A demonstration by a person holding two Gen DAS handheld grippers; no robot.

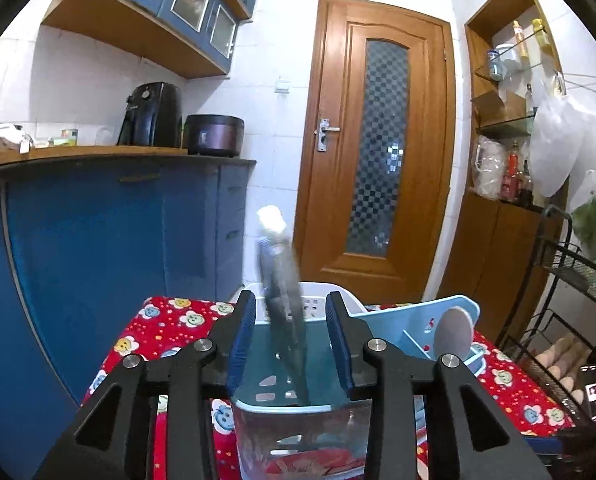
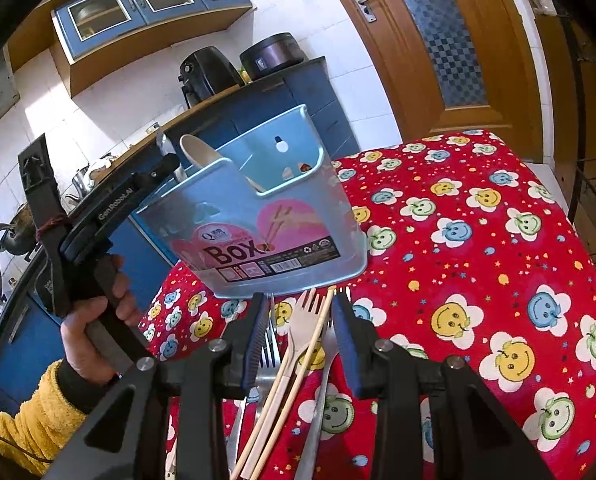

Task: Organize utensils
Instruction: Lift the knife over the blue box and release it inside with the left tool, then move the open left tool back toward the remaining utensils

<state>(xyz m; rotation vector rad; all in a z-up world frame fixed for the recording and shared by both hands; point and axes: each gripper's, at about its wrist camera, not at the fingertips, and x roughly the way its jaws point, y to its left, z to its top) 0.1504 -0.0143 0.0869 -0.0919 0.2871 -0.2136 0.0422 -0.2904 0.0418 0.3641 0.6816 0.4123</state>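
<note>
A light-blue utensil box (image 2: 266, 220) with a pink "BOX" label stands on the red flower-print tablecloth (image 2: 477, 240). In the left wrist view my left gripper (image 1: 292, 340) is open right above the box's compartment (image 1: 282, 392); a blurred grey utensil with a white end (image 1: 280, 276) stands between the jaws, free of them. A spoon (image 1: 453, 332) stands in the box's right compartment. My right gripper (image 2: 299, 332) is open low over loose utensils on the cloth: a pale wooden fork (image 2: 301, 320), chopsticks (image 2: 317, 332) and metal forks (image 2: 268, 344).
A white perforated basket (image 1: 317, 300) stands behind the box. Blue kitchen cabinets (image 1: 118, 240) run along the left, a wooden door (image 1: 377, 140) is behind the table, and a black wire rack (image 1: 569, 300) stands at the right. The left gripper's handle and hand (image 2: 94, 280) are at the box's left.
</note>
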